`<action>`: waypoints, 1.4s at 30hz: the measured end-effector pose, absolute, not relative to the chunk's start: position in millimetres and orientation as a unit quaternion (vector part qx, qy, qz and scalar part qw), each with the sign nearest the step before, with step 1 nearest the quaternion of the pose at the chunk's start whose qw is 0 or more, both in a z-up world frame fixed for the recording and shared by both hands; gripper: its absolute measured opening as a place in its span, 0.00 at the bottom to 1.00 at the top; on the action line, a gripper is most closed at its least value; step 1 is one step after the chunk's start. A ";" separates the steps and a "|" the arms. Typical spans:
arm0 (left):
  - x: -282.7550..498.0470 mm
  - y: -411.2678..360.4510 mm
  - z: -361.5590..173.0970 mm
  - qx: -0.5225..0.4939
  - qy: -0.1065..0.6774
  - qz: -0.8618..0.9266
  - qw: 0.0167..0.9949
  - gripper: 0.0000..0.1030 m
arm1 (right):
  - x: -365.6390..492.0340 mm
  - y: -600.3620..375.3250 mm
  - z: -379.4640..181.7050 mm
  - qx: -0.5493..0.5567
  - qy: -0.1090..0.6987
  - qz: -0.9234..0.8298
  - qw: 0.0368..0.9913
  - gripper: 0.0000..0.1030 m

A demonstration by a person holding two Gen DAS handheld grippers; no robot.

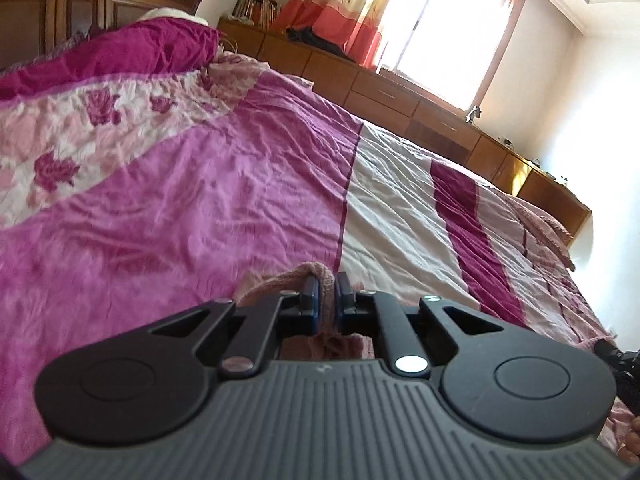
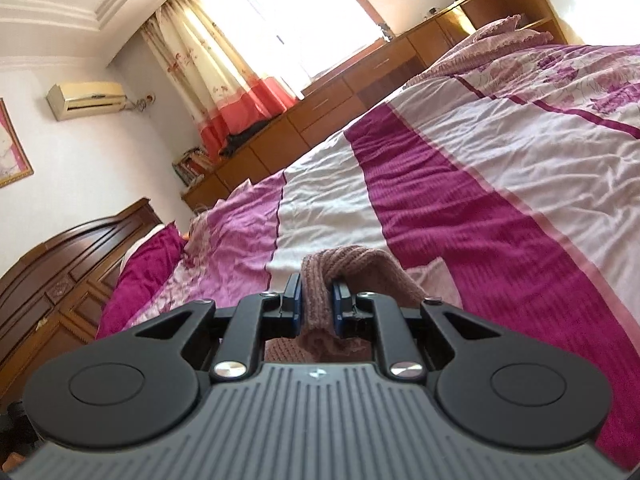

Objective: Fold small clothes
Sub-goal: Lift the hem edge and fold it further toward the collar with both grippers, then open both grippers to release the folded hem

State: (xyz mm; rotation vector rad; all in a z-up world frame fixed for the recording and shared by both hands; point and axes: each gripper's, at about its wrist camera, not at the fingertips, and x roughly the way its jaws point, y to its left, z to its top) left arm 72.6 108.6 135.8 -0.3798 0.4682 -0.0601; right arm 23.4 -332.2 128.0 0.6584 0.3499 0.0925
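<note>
The task's thing is a small dusty-pink ribbed knit garment (image 1: 326,280), and both tools have it. The left gripper (image 1: 327,292) is clamped on a thin bunched edge of the knit, its blue pads pressed nearly together on the fabric. The right gripper (image 2: 316,300) is clamped on a thicker fold of the same pink knit (image 2: 320,276), which loops over the right-hand pad and hangs down beneath the jaws. In both wrist views the garment sits at the near edge of the scene, raised above the wide magenta, pink and white patterned bedspread (image 1: 240,184).

It looks light and very soft: it will sag and stretch between the two grips, and the coarse ribbing should resist slipping. Edges or corners seem the sensible places to hold, so that the cloth can hang flat.

Counted: one garment in view, two grippers, one bedspread, one window with one red-banded cream curtain (image 2: 224,80) far across the room.
</note>
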 end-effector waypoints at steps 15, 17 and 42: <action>178.9 102.9 66.7 -0.130 0.286 0.037 0.949 0.08 | 145.8 -318.0 56.0 0.263 0.221 -0.005 0.939 0.16; 191.3 103.7 54.5 -0.118 0.301 0.040 0.946 0.08 | 159.9 -320.7 39.4 0.271 0.240 -0.017 0.932 0.16; 142.5 95.2 70.9 -0.058 0.323 0.032 0.944 0.41 | 101.7 -331.9 28.1 0.291 0.250 -0.038 0.923 0.55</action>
